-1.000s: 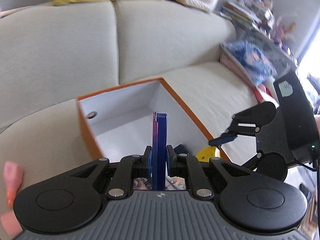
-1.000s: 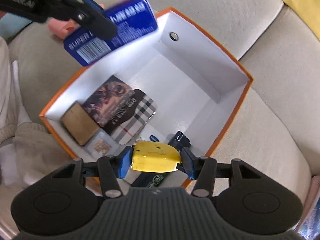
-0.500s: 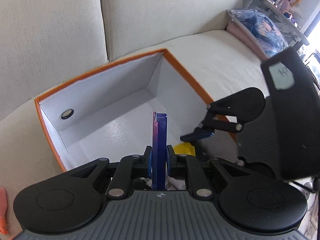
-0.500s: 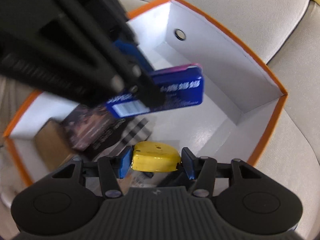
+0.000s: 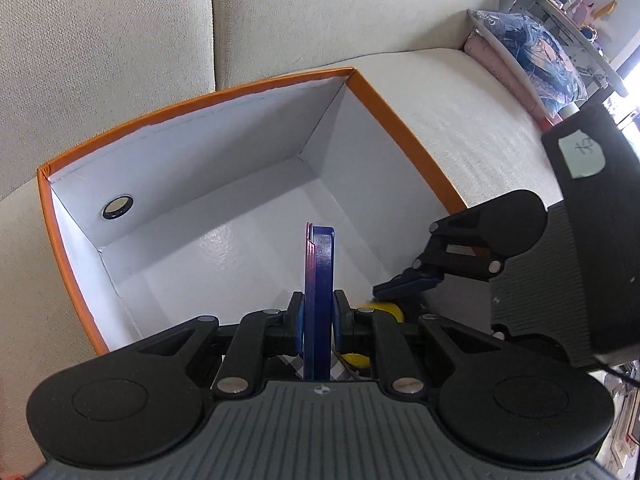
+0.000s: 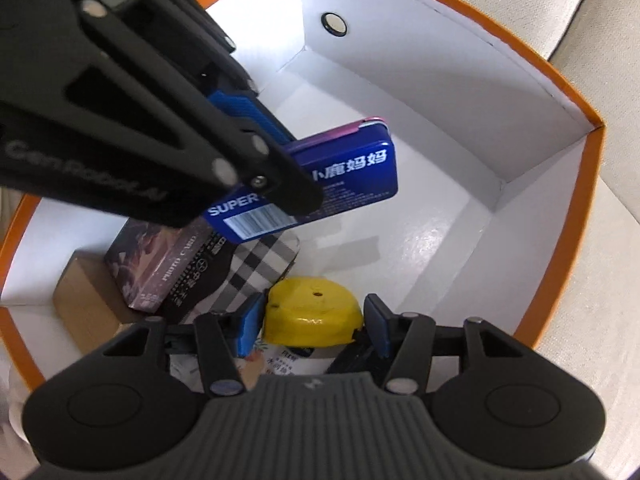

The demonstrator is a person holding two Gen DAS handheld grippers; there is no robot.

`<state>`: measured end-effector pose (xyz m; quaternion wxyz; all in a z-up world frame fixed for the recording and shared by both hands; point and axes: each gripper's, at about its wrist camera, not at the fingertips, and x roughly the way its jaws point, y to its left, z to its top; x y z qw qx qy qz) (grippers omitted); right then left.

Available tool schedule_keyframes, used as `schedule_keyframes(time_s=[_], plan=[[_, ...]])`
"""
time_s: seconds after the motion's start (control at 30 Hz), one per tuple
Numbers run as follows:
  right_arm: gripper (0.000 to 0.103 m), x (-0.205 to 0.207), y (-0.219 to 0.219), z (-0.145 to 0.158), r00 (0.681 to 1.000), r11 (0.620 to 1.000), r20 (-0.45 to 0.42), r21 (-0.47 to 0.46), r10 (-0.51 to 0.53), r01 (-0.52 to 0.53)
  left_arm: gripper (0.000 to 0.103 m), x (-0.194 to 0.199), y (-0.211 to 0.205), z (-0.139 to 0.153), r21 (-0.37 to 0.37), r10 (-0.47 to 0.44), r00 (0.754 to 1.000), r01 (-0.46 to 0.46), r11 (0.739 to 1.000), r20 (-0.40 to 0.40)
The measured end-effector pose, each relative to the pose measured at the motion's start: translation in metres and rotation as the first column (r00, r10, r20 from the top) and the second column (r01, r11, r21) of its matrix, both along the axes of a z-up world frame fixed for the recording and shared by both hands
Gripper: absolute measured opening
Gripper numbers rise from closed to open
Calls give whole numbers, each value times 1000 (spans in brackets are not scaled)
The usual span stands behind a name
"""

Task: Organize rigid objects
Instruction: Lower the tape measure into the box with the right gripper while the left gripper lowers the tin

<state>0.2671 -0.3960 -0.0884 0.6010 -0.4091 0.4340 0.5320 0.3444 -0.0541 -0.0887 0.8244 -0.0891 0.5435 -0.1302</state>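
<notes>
Left gripper (image 5: pixel 318 316) is clamped on a flat blue tin (image 5: pixel 319 280), held on edge over the open box (image 5: pixel 192 148). In the right wrist view the same blue tin (image 6: pixel 344 184) hangs above the box floor, barcode and white lettering facing the camera, a pink strip along its top edge. The left gripper (image 6: pixel 276 184) comes in from the upper left there, fingers pressed on the tin's faces.

Right gripper (image 6: pixel 314 328) is down inside the box near the front wall, with a yellow object (image 6: pixel 312 316) between its 2 blue pads. The left pad touches it; at the right pad a thin gap shows, so cannot tell if the grip is firm. From the left wrist view the right gripper (image 5: pixel 408 284) sits low at the box's right side, with bits of the yellow object (image 5: pixel 384 308) showing behind the left fingers.

Box is orange outside, white inside, and sits on a beige sofa (image 5: pixel 460 92). On its floor: a dark photo card pack (image 6: pixel 160 268), a checked flat item (image 6: pixel 260 264) and a brown block (image 6: pixel 84 304) in the corner. A round metal stud (image 5: pixel 118 207) is on 1 inner wall. A blue patterned cushion (image 5: pixel 532 44) lies on the sofa, well apart from the box.
</notes>
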Motion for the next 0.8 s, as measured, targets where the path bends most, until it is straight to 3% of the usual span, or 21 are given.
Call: schedule_keyframes(time_s=[0.17,0.23,0.3,0.33,0.47,0.57,0.67,0.8], plan=[[62,-3,0,7,1000,1000,-22,-9,23,-23,15,-1,1,1,10,0,1000,0,1000,0],[53,-5,0,7,999,999,-24,-21,32,-32,15,-2,1,2,13,0,1000,0,1000,1],[35,-6,0,5,999,999,-19,-31,35,-36,15,-1,0,2,18,-1,1000,1,1000,2],[33,-6,0,3,999,999,-10,-35,33,-33,15,-1,-1,2,21,0,1000,0,1000,2],[31,-4,0,2,1000,999,-31,-33,6,-7,15,1,-6,7,43,-29,1000,28,999,12],[33,-7,-4,14,1000,1000,5,9,10,-10,15,3,-9,15,84,-81,996,77,993,45],[37,-5,-8,30,1000,998,8,61,-23,22,15,6,-20,19,194,-223,973,208,959,58],[44,-13,-16,37,999,996,33,87,-35,32,15,7,-36,10,373,-410,912,384,844,-13]])
